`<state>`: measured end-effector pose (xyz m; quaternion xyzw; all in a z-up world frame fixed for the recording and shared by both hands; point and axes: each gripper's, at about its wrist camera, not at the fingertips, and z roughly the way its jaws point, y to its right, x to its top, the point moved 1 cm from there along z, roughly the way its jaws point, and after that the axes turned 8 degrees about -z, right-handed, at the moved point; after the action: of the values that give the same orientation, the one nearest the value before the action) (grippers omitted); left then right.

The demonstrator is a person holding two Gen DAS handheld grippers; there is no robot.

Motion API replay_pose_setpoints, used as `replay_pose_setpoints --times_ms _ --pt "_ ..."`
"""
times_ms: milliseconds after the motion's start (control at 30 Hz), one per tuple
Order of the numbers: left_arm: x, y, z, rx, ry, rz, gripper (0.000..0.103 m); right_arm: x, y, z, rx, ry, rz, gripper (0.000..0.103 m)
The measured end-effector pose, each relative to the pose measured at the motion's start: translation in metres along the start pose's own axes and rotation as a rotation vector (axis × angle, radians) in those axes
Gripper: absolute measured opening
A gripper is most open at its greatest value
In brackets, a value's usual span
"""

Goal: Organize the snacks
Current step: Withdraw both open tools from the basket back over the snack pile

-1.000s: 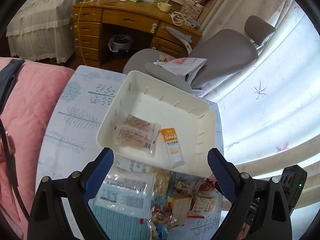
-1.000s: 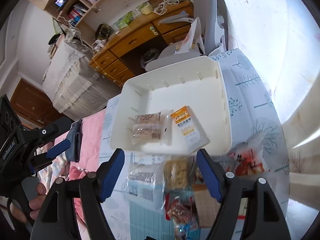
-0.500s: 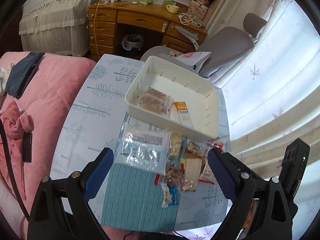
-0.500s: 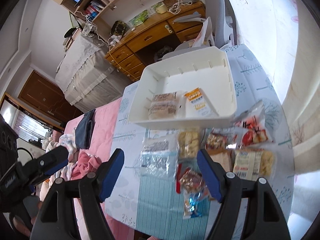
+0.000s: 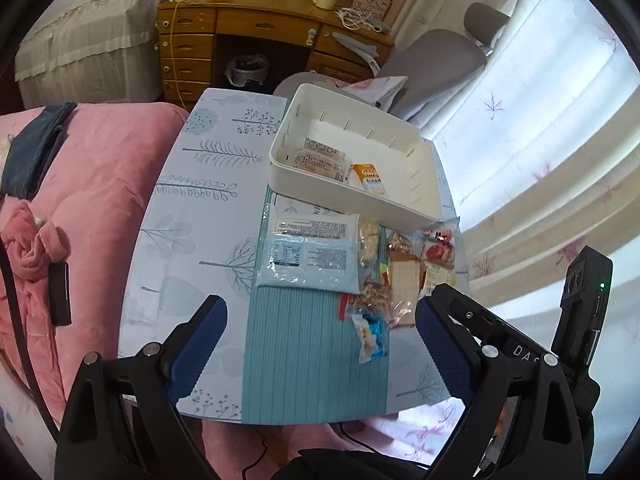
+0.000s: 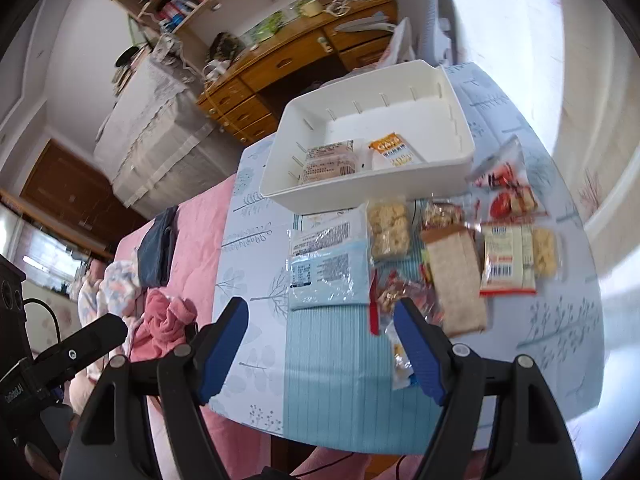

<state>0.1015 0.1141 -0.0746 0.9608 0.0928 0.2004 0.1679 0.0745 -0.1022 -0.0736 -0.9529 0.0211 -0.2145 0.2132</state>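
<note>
A white bin (image 5: 424, 210) (image 6: 454, 114) stands at the far end of the table. Inside lie a clear-wrapped pastry pack (image 5: 320, 158) (image 6: 328, 162) and an orange snack packet (image 5: 370, 178) (image 6: 394, 148). Several loose snacks lie in front of it: two pale blue flat packs (image 5: 306, 258) (image 6: 328, 276), a cracker pack (image 6: 388, 226), a brown wafer pack (image 6: 456, 276), a red strawberry bag (image 6: 506, 188) and a small blue candy (image 5: 370, 334). My left gripper (image 5: 320, 326) hangs open over the near striped mat. My right gripper (image 6: 322, 328) is open too, nothing between its fingers.
The table (image 5: 192, 216) has a leaf-print cloth and a teal striped mat (image 5: 312, 356). A pink quilt (image 5: 88, 168) lies along its left side. Behind stand a wooden desk (image 5: 248, 36) and a grey chair (image 5: 436, 60); curtains hang at the right.
Both grippers have drawn back from the bin toward the near table edge, so the bin looks smaller and the whole spread of snacks has come into view. Both stay open and empty.
</note>
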Motion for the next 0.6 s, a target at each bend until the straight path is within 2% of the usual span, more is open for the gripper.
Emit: replay_pose_setpoints --times_ms 333,600 --pt "0.016 -0.055 -0.008 -0.053 -0.083 0.166 0.095 -0.053 -0.043 0.007 -0.112 0.079 0.169 0.076" --pt "0.033 -0.064 0.004 -0.078 -0.142 0.343 0.095 -0.087 -0.068 0.015 -0.240 0.164 0.261 0.076"
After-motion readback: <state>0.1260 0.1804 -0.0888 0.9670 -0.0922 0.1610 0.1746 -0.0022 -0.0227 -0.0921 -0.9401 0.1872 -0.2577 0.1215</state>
